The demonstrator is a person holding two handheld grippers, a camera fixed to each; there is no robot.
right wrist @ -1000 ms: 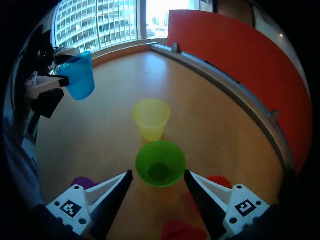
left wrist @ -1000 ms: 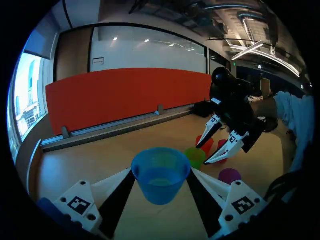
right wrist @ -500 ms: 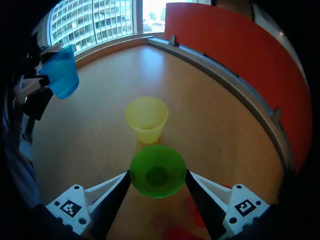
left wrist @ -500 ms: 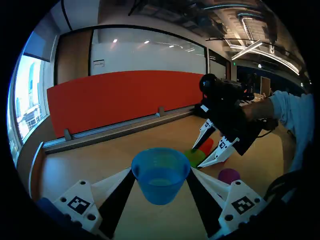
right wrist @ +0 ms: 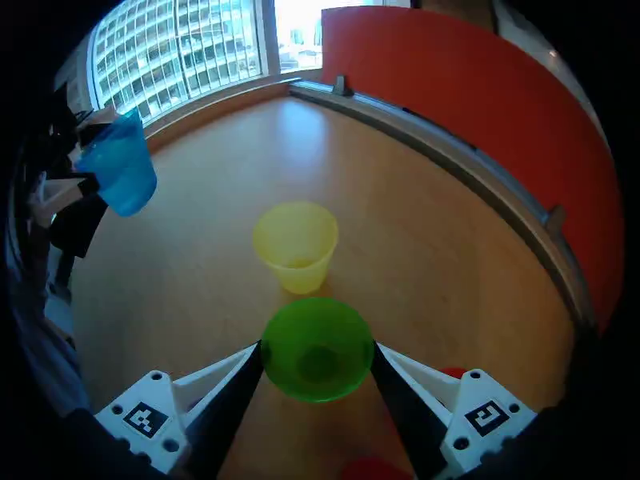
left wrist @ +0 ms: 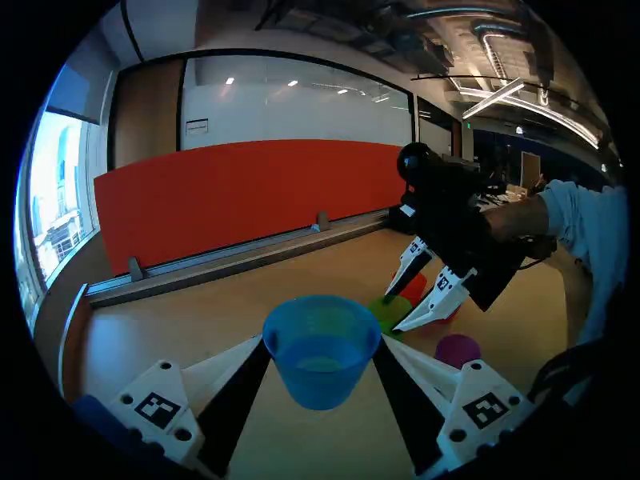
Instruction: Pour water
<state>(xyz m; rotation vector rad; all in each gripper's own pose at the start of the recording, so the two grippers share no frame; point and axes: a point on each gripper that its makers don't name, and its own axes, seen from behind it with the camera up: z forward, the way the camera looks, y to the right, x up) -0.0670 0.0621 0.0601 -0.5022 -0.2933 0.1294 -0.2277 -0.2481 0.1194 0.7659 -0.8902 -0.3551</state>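
While the left gripper [left wrist: 322,342] is clenched on the blue cup [left wrist: 322,364], which carries a little water and hangs above the table [right wrist: 448,264], I judge the chief risk to be spillage. The green cup [right wrist: 318,360] is well apart from it, so an early tilt would wet the wood. The right gripper [right wrist: 318,346] has both fingers pressed to the green cup's sides; its wall may flex or slip under the stream. I cannot tell whether that cup is lifted or standing. A yellow cup [right wrist: 296,244] stands just beyond it and could be struck. A red cup [left wrist: 414,286] and a purple cup [left wrist: 458,350] crowd the approach near the right gripper.
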